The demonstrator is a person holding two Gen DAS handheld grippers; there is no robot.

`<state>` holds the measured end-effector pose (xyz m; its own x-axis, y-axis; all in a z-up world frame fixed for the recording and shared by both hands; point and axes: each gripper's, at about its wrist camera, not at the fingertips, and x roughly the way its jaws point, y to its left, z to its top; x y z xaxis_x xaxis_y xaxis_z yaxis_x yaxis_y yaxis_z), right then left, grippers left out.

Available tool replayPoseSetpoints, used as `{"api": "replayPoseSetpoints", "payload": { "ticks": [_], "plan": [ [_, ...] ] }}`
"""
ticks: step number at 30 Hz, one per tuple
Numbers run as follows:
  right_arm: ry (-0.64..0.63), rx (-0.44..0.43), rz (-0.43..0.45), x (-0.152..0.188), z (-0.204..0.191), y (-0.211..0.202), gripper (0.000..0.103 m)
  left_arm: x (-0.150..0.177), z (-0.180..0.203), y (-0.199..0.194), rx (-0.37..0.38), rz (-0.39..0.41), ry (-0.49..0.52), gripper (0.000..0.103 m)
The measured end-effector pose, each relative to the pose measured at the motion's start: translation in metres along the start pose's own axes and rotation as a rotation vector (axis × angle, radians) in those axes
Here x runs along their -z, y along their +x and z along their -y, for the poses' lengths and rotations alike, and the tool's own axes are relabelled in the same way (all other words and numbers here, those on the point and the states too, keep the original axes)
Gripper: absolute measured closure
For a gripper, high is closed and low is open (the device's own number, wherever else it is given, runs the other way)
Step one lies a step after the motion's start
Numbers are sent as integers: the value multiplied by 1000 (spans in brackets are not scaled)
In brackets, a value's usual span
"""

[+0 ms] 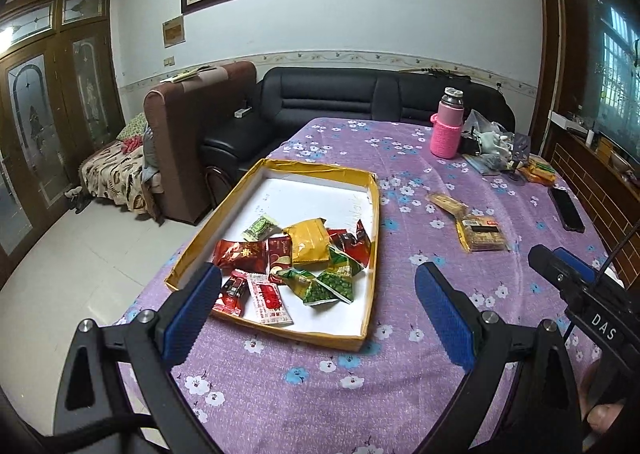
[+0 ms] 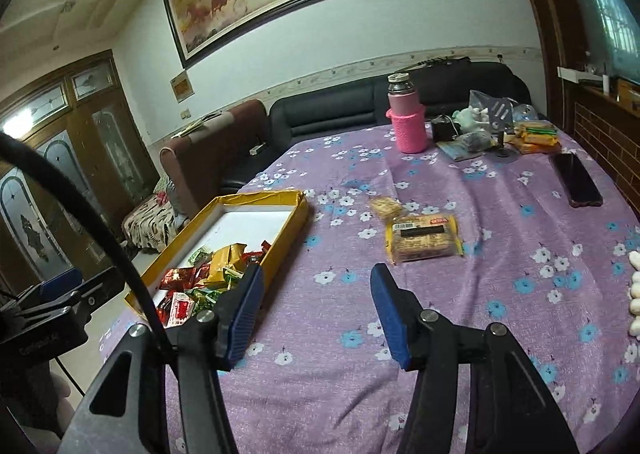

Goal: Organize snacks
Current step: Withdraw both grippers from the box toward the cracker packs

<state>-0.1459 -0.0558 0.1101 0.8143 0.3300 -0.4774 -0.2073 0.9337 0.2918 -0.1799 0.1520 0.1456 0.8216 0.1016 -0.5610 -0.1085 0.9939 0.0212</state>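
Inside shallow cardboard tray, crinkly foil snack packets.

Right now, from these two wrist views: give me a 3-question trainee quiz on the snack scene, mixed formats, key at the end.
1. True or false: the left gripper holds a snack.
2. Multiple choice: the two cracker packs lie
A. in the yellow tray
B. on the floral tablecloth, outside the tray
C. beside the pink bottle, touching it
3. Fill in: the right gripper is ____ and empty.

Key: 1 false; 2 B; 3 open.
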Motion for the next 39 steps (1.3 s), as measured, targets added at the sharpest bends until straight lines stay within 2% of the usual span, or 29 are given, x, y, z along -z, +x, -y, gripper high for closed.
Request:
{"api": "replayPoseSetpoints", "payload": {
  "ticks": [18,23,27,32,36,39],
  "plan": [
    [51,33,-35,4,21,10,47,5,5,22,41,-71,1,6],
    [70,64,-52,-1,42,17,47,5,-1,32,143,-92,-34,6],
    [82,131,-63,-11,69,23,45,5,-2,38,212,-91,-47,6],
    [134,219,-110,-25,110,34,45,5,8,50,285,-100,-13,6],
    [169,221,-89,-25,127,17,45,-4,26,67,315,-133,-4,6],
    [145,265,-66,-22,139,-2,45,-10,44,65,415,-131,-26,6]
  ]
}}
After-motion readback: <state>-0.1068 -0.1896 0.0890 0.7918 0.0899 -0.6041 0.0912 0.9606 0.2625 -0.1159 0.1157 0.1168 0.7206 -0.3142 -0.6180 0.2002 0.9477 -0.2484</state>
